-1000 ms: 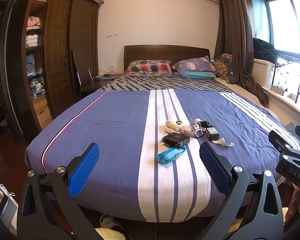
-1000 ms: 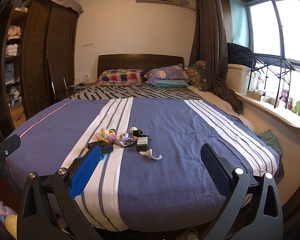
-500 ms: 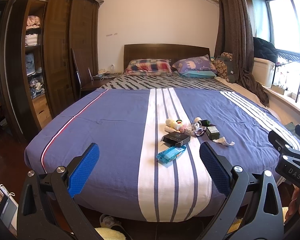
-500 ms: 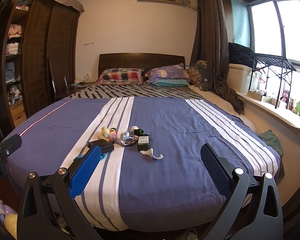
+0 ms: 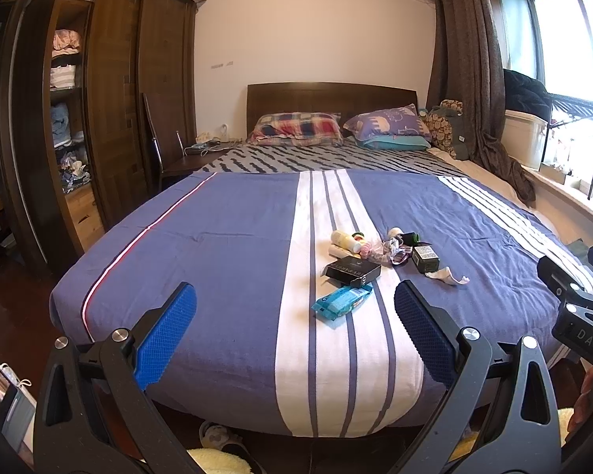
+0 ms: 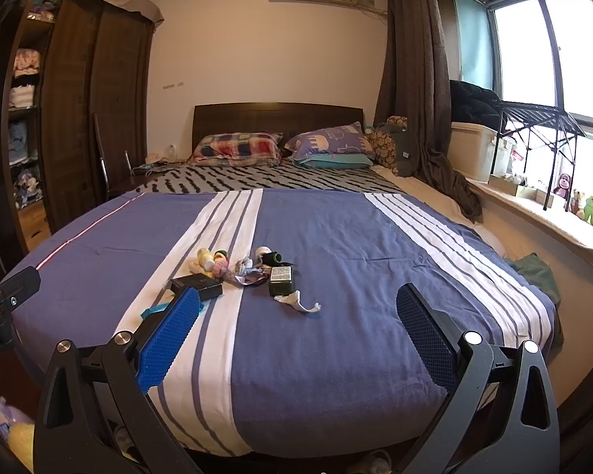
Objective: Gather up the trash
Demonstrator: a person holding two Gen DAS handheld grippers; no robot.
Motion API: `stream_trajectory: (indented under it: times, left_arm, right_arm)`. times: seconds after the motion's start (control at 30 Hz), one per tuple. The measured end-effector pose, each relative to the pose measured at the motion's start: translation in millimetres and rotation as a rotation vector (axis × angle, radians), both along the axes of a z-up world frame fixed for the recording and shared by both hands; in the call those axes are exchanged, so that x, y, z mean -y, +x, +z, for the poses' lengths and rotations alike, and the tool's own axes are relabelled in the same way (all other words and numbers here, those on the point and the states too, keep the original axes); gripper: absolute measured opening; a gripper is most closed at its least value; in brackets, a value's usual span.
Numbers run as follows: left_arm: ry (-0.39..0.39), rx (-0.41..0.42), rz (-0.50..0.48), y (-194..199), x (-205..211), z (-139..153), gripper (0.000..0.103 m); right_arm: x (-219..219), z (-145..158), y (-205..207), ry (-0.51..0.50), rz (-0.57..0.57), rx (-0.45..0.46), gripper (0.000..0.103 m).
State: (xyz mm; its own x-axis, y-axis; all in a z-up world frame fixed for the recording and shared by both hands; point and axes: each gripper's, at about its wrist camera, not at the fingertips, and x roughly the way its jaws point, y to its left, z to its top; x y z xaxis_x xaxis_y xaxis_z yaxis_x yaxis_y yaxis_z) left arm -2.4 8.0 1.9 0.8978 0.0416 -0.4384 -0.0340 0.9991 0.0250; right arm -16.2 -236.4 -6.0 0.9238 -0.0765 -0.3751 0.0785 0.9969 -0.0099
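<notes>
A small pile of trash lies on the blue striped bedspread point(image 5: 225, 229): a blue wrapper point(image 5: 342, 301), a black box point(image 5: 352, 269), a dark green box point(image 5: 425, 257), a white scrap point(image 5: 446, 275), a pale bottle point(image 5: 344, 238) and crumpled bits point(image 5: 391, 247). The right wrist view shows the black box point(image 6: 199, 285), green box point(image 6: 281, 279) and white scrap point(image 6: 298, 302). My left gripper point(image 5: 292, 328) is open and empty, short of the foot of the bed. My right gripper point(image 6: 296, 331) is open and empty, to the right of the left one.
A dark wardrobe point(image 5: 110, 91) with open shelves stands on the left. Pillows point(image 5: 300, 128) lie at the headboard. A curtain point(image 6: 419, 79), a white bin point(image 6: 474, 150) and a window sill with toys point(image 6: 585, 213) are on the right. Slippers point(image 5: 217, 434) lie under the bed's foot.
Both views have crept slightly forward toward the bed; the trash pile looks a little nearer. Both grippers stay open.
</notes>
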Motion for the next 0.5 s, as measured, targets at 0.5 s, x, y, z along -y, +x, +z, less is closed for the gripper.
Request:
stream_trajectory:
  times: [0.5]
  left_arm:
    - [0.017,-0.068,-0.025,27,-1,-21,0.095]
  right_arm:
    - [13,-17,20,0.032,-0.014,-0.055,0.100]
